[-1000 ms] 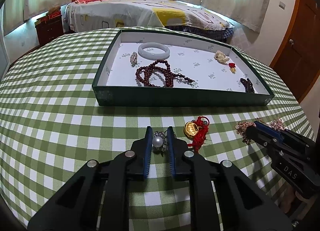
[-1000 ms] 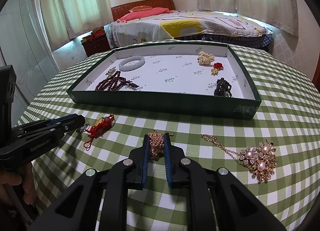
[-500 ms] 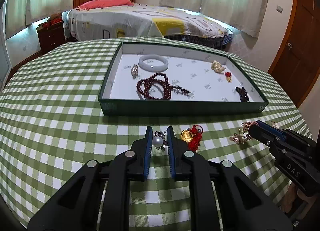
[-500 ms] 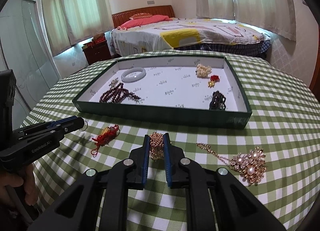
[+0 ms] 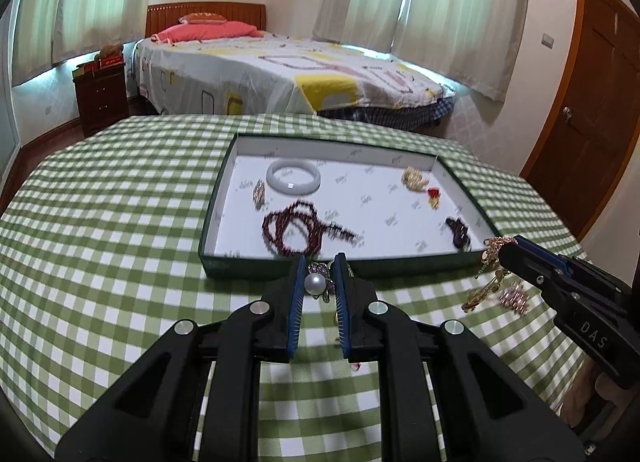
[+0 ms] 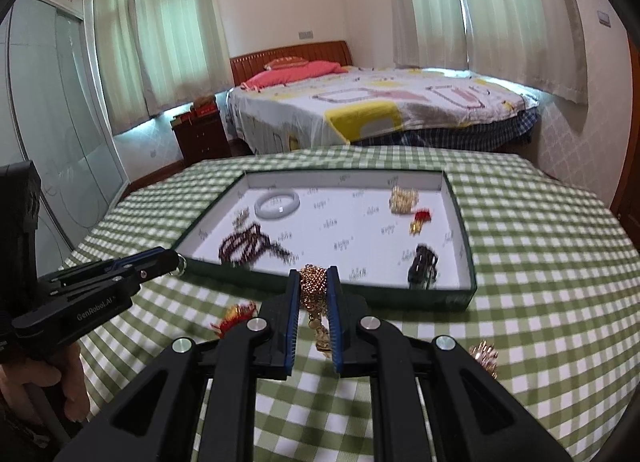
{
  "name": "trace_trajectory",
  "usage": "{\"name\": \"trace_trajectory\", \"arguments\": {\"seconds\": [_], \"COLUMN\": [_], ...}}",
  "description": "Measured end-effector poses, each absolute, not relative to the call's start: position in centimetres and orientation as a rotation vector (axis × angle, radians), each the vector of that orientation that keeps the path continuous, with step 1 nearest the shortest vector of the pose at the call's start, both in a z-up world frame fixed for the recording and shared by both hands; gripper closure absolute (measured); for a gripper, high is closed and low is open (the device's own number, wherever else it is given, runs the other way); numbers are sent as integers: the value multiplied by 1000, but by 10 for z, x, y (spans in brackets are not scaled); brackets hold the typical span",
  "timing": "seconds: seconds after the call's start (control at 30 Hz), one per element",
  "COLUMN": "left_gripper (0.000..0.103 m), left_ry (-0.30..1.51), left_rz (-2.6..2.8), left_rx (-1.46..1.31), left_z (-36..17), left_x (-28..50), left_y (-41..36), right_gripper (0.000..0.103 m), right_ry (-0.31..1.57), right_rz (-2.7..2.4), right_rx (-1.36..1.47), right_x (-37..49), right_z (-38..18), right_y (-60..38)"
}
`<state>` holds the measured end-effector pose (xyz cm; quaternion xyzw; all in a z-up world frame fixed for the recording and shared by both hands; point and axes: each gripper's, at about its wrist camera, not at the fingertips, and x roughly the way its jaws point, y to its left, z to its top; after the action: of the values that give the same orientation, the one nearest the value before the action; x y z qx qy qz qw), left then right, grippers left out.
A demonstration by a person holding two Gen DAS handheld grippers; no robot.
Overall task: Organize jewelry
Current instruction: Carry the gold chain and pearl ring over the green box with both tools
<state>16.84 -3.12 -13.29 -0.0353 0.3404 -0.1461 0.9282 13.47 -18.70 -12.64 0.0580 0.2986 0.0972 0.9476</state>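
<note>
My left gripper (image 5: pixel 318 270) is shut on a pearl brooch (image 5: pixel 315 284) and holds it above the checked cloth, just short of the green tray's (image 5: pixel 240 268) front wall. My right gripper (image 6: pixel 314 280) is shut on a gold chain (image 6: pixel 314 294) that dangles between its pads, also near the tray's (image 6: pixel 452 300) front wall. Inside the tray lie a white bangle (image 5: pixel 293 182), dark red beads (image 5: pixel 294 227), a gold cluster (image 5: pixel 415 178), a small red charm (image 5: pixel 433 193) and a dark piece (image 5: pixel 458 232). From the left wrist view the right gripper (image 5: pixel 502 252) shows with the gold chain (image 5: pixel 486 274) hanging.
A red-tasselled charm (image 6: pixel 236 316) and a pearl-and-gold brooch (image 6: pixel 485 356) lie on the green checked tablecloth (image 5: pixel 100 221) in front of the tray. Behind the round table stand a bed (image 5: pixel 280 73), a dark nightstand (image 5: pixel 100 97) and a wooden door (image 5: pixel 588 121).
Both grippers have risen off the cloth with their pieces and tilted toward level. The tray now sits lower in both views, and the gold chain hangs free of the table.
</note>
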Motion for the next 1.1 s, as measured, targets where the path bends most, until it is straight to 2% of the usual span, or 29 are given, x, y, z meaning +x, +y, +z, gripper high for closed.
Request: {"name": "trace_trajectory", "arguments": {"seconds": [0.6, 0.7, 1.1], "left_gripper": [88, 88, 88], "left_ry": [566, 572, 772], "left_rz": [-376, -381, -367], "left_rx": [-100, -99, -77], "left_z": [-87, -92, -169], "left_x": [238, 255, 308], "left_y": [-75, -85, -113], "right_gripper": [89, 89, 89], "right_ry": [429, 446, 670], "right_rz": [153, 147, 138], "right_rx": [70, 73, 95], "right_x": [191, 206, 257], "right_z": [-68, -78, -164], "right_y": [-208, -212, -221]}}
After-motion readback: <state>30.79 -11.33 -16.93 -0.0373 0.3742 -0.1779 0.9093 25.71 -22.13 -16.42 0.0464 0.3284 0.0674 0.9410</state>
